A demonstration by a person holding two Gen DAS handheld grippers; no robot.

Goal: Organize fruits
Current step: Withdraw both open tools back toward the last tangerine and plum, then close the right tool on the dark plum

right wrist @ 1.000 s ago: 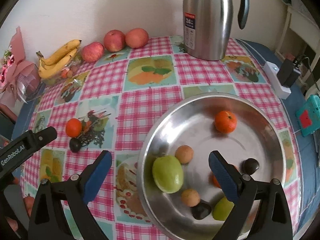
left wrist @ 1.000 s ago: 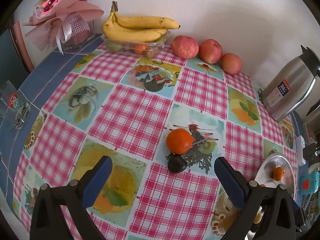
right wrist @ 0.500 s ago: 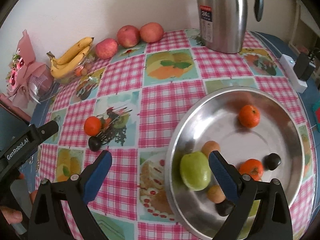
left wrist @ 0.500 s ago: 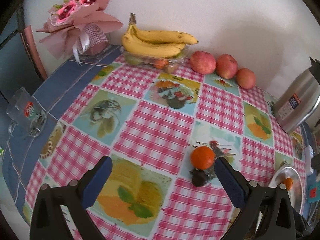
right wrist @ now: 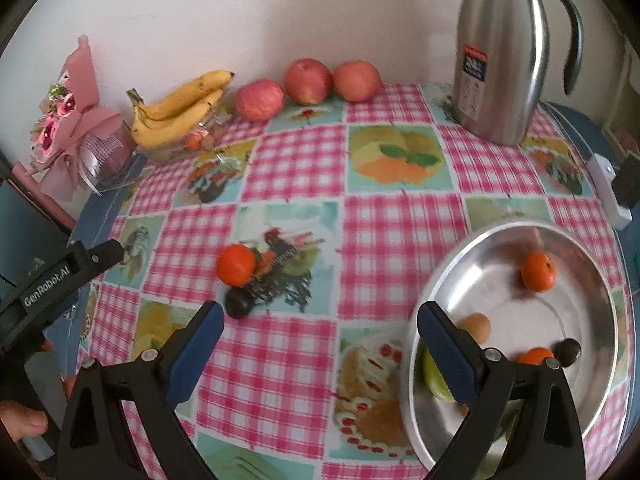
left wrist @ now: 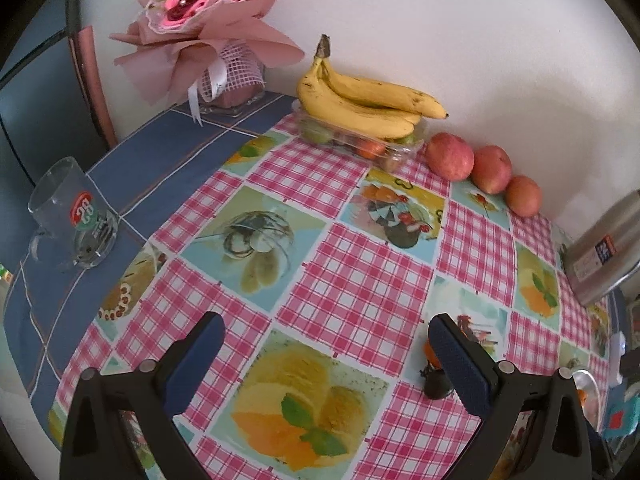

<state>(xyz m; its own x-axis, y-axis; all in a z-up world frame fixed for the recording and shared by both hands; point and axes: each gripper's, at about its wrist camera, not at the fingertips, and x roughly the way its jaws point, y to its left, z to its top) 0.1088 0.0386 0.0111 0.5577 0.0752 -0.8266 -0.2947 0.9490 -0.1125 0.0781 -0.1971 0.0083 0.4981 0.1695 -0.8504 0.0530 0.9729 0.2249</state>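
Note:
An orange tangerine [right wrist: 236, 265] and a small dark fruit [right wrist: 238, 304] lie on the checked tablecloth, just ahead of my right gripper's left finger. My right gripper [right wrist: 318, 334] is open and empty above the cloth. A steel bowl [right wrist: 580, 380] at the right holds tangerines, brown and dark fruits and a green fruit partly hidden by the right finger. My left gripper [left wrist: 325, 346] is open and empty; the dark fruit [left wrist: 437, 385] and a sliver of the tangerine [left wrist: 430, 351] peek out by its right finger. Bananas [left wrist: 360, 100] and three apples [left wrist: 450, 156] line the wall.
A steel thermos jug [right wrist: 504, 48] stands at the back right. A pink bouquet [left wrist: 208, 20] and a glass mug [left wrist: 76, 216] stand on the blue cloth at the left. A white charger [right wrist: 610, 190] lies at the right edge. The left gripper's body [right wrist: 60, 276] reaches in from the left.
Both grippers have swung left. In the left view the tangerine slid behind the right finger. In the right view the bowl shifted right and the loose tangerine came nearer the centre.

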